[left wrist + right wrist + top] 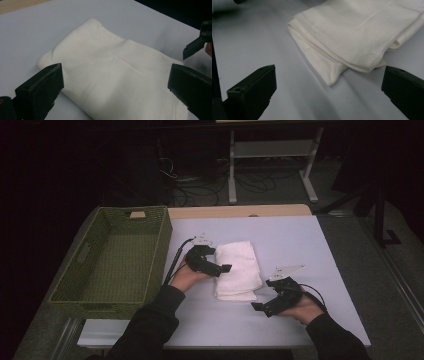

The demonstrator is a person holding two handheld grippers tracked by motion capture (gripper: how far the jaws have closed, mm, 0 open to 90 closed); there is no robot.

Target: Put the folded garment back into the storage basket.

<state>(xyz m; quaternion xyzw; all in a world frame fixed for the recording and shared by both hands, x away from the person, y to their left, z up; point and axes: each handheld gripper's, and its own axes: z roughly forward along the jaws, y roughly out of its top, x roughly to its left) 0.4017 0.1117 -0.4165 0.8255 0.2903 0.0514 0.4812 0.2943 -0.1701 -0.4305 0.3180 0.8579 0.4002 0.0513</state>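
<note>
A folded white towel (238, 270) lies on the pale table (300, 235), right about the middle of the surface, its long axis running from twelve to six o'clock in the high view. The left gripper (222, 268) sits at the towel's nine o'clock edge, tips poking over the cloth, held in the person's left hand (187, 276). In the left gripper view the jaws stand wide apart, the towel (112, 75) spread between and beyond them, nothing pinched. They look to hover just above the fabric; whether they touch it, I cannot tell.

Over to the right gripper (260, 307): it sits at the towel's five o'clock, near the lower corner but apart from it, tips pointing toward nine o'clock. Its own view shows the jaws also spread wide, with bare table between them and the towel's layered corner (352, 42) ahead at one o'clock, folds stacked and one flap drooping to the surface. A dark tip of the right gripper (197, 45) peeks in at three o'clock of the left gripper view.

At nine o'clock on the table, a green woven basket (160, 245) stands beside the left forearm, well apart from the towel.
</note>
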